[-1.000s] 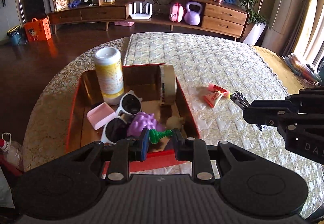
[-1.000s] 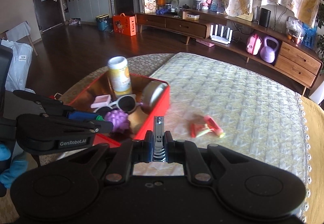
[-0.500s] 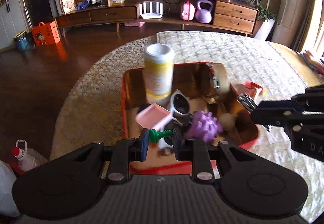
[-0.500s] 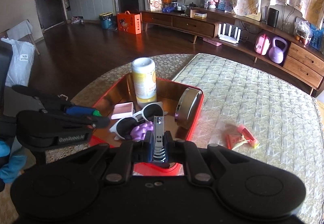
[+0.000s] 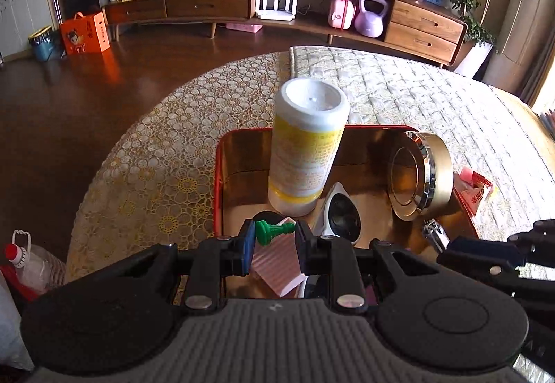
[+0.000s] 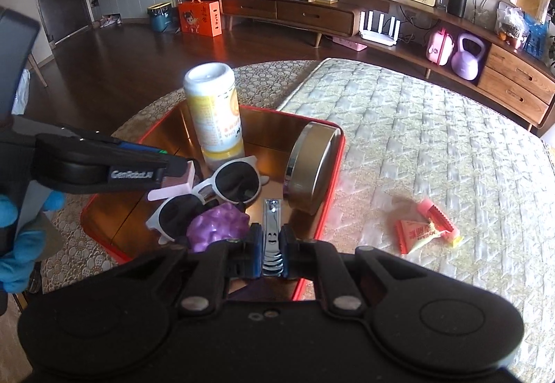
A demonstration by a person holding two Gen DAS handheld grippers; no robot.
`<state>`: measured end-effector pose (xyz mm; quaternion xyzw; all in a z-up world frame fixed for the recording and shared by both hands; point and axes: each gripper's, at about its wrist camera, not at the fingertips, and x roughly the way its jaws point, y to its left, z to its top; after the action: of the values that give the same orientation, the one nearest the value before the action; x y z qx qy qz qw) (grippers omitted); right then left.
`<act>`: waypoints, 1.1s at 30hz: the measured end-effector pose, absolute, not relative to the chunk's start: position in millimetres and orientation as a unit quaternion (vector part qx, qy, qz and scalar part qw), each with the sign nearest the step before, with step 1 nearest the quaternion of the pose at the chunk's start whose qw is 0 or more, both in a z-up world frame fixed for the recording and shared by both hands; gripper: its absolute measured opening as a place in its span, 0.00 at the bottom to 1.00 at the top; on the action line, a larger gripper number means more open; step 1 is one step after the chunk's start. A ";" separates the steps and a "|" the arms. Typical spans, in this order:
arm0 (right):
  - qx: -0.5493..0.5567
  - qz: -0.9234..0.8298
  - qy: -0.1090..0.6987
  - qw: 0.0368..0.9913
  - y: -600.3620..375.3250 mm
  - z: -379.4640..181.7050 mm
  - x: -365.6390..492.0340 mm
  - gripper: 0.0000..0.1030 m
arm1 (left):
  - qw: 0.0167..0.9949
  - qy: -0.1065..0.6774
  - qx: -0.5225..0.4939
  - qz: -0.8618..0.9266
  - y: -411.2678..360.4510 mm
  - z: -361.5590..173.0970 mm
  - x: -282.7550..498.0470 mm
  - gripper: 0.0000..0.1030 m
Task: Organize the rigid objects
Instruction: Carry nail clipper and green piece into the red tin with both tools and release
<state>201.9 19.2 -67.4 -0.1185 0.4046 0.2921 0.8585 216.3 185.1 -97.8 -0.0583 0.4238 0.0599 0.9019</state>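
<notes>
Both grippers have advanced over the red tin (image 5: 218, 182) since a second ago. The left gripper (image 5: 272, 241) clamps one green chess pawn (image 5: 274, 231) above the tin's near end, apparently poised for a drop; the right gripper (image 6: 270, 251) pinches one nail clipper (image 6: 271, 227) likewise. Inside stand one yellow bottle (image 5: 305, 154), one round gold tin (image 5: 421, 171), one pair of sunglasses (image 6: 222, 190), one purple ball (image 6: 216, 227). Two snack packets (image 6: 425, 232) lie outside on the cloth.
</notes>
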 end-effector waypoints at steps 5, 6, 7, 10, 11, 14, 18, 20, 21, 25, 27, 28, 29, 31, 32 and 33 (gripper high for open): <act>-0.121 0.295 0.413 0.853 21.5 -74.7 201.7 0.10 | 0.903 0.422 -0.058 0.060 182.7 -102.7 222.9 0.23; -0.120 0.297 0.415 0.852 21.4 -75.1 203.2 0.10 | 0.903 0.422 -0.058 0.060 182.5 -102.9 223.7 0.23; -0.121 0.297 0.415 0.852 21.6 -76.0 202.4 0.10 | 0.903 0.422 -0.057 0.061 182.0 -103.0 224.6 0.23; -0.119 0.298 0.418 0.850 22.0 -76.3 202.7 0.10 | 0.903 0.421 -0.058 0.064 181.6 -103.6 226.4 0.23; -0.118 0.298 0.417 0.850 22.0 -76.2 202.3 0.10 | 0.903 0.421 -0.058 0.065 181.7 -103.5 226.8 0.23; -0.110 0.300 0.416 0.852 21.0 -74.7 200.5 0.15 | 0.903 0.421 -0.060 0.067 181.4 -103.5 228.3 0.23; -0.101 0.303 0.411 0.854 19.4 -68.9 197.5 0.20 | 0.902 0.420 -0.065 0.069 181.9 -103.3 227.4 0.23; -0.096 0.305 0.411 0.853 18.3 -67.1 196.4 0.22 | 0.902 0.420 -0.064 0.069 181.8 -103.2 226.8 0.23; -0.095 0.305 0.412 0.854 17.9 -66.4 195.8 0.24 | 0.902 0.421 -0.065 0.070 181.9 -103.1 226.3 0.23; -0.088 0.305 0.411 0.854 14.1 -64.1 192.1 0.31 | 0.902 0.421 -0.064 0.073 181.7 -102.6 222.2 0.23; -0.087 0.307 0.411 0.854 12.1 -63.9 190.0 0.36 | 0.901 0.423 -0.064 0.074 182.1 -101.9 219.9 0.23; -0.087 0.309 0.410 0.854 10.8 -63.7 188.4 0.36 | 0.901 0.423 -0.064 0.072 182.2 -101.6 218.4 0.24; -0.086 0.311 0.409 0.854 10.4 -63.0 186.7 0.38 | 0.901 0.423 -0.064 0.072 182.5 -101.3 216.9 0.27; -0.084 0.315 0.406 0.854 9.8 -60.6 183.4 0.42 | 0.902 0.422 -0.066 0.068 183.0 -100.7 213.3 0.31; -0.085 0.316 0.404 0.854 9.5 -59.1 181.8 0.45 | 0.902 0.422 -0.068 0.066 182.8 -100.0 211.2 0.35; -0.085 0.317 0.402 0.855 9.2 -57.7 180.2 0.47 | 0.902 0.421 -0.072 0.060 182.4 -99.1 209.5 0.37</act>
<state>180.2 9.2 -57.7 -0.0847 0.4022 0.3171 0.8547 209.5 182.4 -99.1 -0.0716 0.4212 0.0598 0.9022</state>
